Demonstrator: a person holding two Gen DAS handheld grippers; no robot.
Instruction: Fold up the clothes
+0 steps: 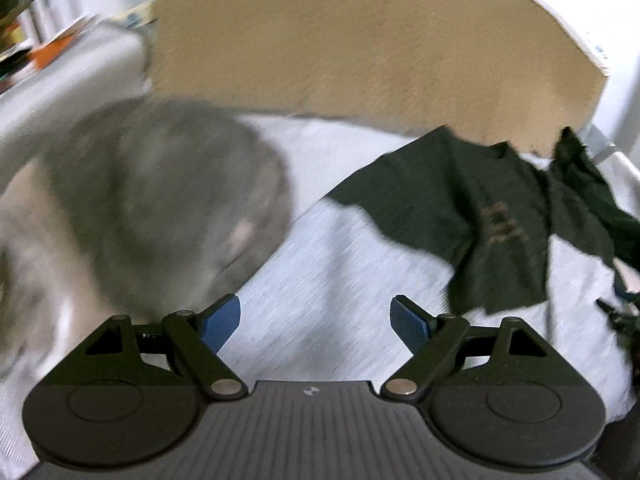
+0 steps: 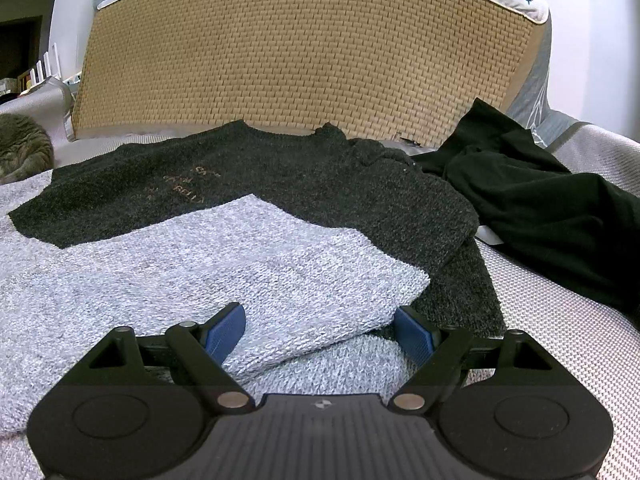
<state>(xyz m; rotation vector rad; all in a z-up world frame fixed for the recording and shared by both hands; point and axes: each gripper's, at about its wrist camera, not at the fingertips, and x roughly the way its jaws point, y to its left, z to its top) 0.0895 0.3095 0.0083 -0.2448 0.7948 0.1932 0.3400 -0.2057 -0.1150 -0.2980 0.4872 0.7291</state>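
Right gripper (image 2: 320, 330): jaws spread wide, blue pads (image 2: 414, 334) clear of any pinch. The folded edge of the sweater (image 2: 224, 256), a two-tone knit with a light grey lower body and a dark charcoal chest and sleeves, lies between the pads and directly ahead. Whether the pads touch the knit cannot be told; they do not press on it.

Left gripper (image 1: 316, 322): jaws spread, nothing between them. Its view is blurred. It hangs over the light grey part of the same garment, with the dark part (image 1: 460, 220) ahead and to the right of it. A grey cat (image 1: 168, 208) lies just left of this gripper, near the bed's left side.

Position of the sweater: spread flat on the bed (image 2: 560, 320), towards the woven headboard (image 2: 304, 60). The neck points at the headboard, the hem at the grippers; the long axis runs from the near edge to the headboard. One light grey layer is already turned over onto the body, its fold edge slanting across the right gripper's mouth.

Judgement: the right gripper is the nearer to that fold edge and better placed to take it; the next fold would probably run along the long axis, towards the neck. A black garment (image 2: 532, 200) lies crumpled at the right side of the bed, touching the sweater's sleeve.
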